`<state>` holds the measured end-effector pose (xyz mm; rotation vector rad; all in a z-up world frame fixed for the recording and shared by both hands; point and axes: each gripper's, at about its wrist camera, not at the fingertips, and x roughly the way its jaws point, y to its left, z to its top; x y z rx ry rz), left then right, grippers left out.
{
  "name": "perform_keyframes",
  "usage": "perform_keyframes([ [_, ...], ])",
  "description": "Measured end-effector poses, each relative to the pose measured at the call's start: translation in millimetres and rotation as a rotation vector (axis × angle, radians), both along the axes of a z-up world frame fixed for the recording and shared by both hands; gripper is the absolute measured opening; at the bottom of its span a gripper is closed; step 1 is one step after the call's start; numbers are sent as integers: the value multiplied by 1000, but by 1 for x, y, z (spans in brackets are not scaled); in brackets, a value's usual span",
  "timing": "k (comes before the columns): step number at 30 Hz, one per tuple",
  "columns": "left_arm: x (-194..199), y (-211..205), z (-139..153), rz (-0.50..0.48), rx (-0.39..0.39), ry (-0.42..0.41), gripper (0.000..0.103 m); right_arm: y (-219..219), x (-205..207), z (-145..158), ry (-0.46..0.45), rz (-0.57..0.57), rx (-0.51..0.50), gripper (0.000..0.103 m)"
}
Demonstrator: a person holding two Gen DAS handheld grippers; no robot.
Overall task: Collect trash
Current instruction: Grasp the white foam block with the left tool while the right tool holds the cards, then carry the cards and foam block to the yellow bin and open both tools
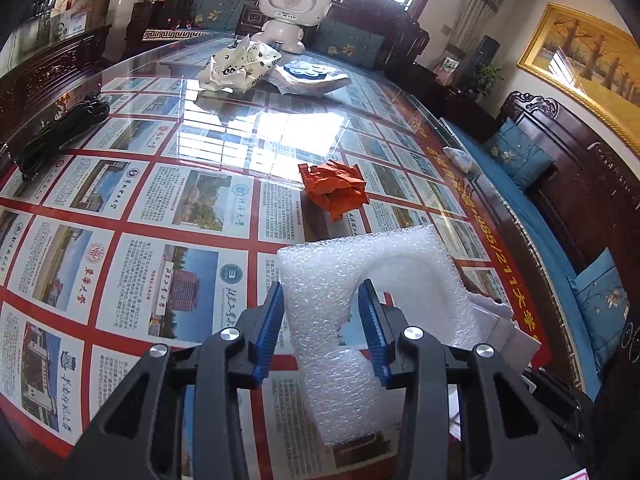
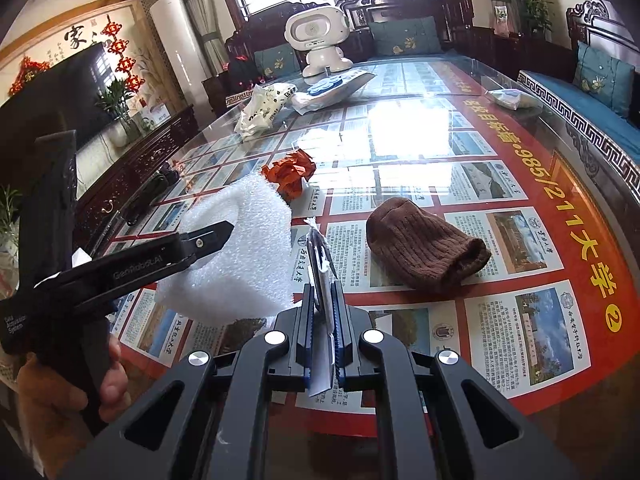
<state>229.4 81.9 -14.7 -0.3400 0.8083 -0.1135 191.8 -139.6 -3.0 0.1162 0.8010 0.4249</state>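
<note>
My left gripper has a white foam sheet between its blue pads. The pads stand rather wide, and the foam fills the gap from one pad to the other; it seems they press on it, as the right view shows the foam hanging from that gripper above the table. The foam bends up and to the right, past the fingertips.

My right gripper is closed narrow on a thin flat wrapper, white and blue, which stands on edge between the pads and sticks out beyond the tips.

On the glass table, ahead of the left fingers, lies a crumpled orange paper, apart from the foam. In the right view the same paper shows just behind the foam. A brown knit hat lies to the right of the right fingers, near them but not touching.

At the far end stand a white toy robot, a crumpled white bag and a flat packet with a blue flower shape. A black cable bundle lies at the left edge, and a small white pack at the right edge.
</note>
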Motion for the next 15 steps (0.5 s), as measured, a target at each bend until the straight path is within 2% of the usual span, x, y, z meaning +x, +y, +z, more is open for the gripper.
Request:
perform_keyframes([
  [9,-55,-6,21,-22,30,-53,39,-10,-34,18,-40,-1,7,9],
  [15,-107,-20,44,-65,82,-99,39,-25,-78,38,-84,-19,-3,9],
])
